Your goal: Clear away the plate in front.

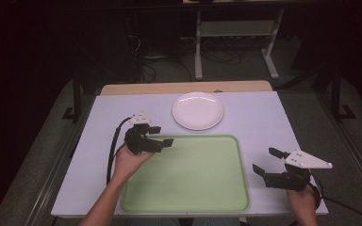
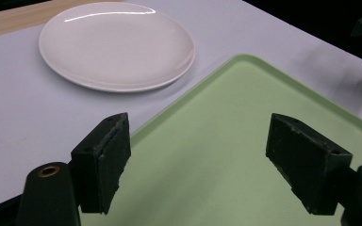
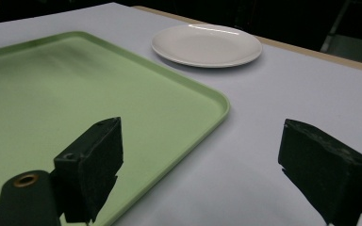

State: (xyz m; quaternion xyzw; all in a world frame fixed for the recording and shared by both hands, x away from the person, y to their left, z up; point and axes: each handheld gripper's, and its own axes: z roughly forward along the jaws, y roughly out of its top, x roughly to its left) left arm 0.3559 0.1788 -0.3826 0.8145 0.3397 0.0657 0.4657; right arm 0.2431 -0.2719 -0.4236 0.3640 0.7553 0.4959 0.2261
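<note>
A white plate (image 1: 197, 110) rests on the pale tabletop just beyond a light green tray (image 1: 188, 176). My left gripper (image 1: 161, 136) hovers open over the tray's far left corner, nothing between its jaws. In the left gripper view the plate (image 2: 117, 44) lies ahead and the tray (image 2: 245, 155) spreads under the gripper (image 2: 217, 157). My right gripper (image 1: 266, 161) stands open just right of the tray, above bare table. In the right gripper view the tray (image 3: 75, 103) runs left and the plate (image 3: 207, 44) sits beyond, with the gripper (image 3: 214, 172) over the tray's edge.
The table (image 1: 264, 117) has a wooden strip (image 1: 184, 87) along its far edge. Beyond it stand a desk frame (image 1: 235, 42) and cables on a dark floor. Cables trail from both grippers toward the near edge.
</note>
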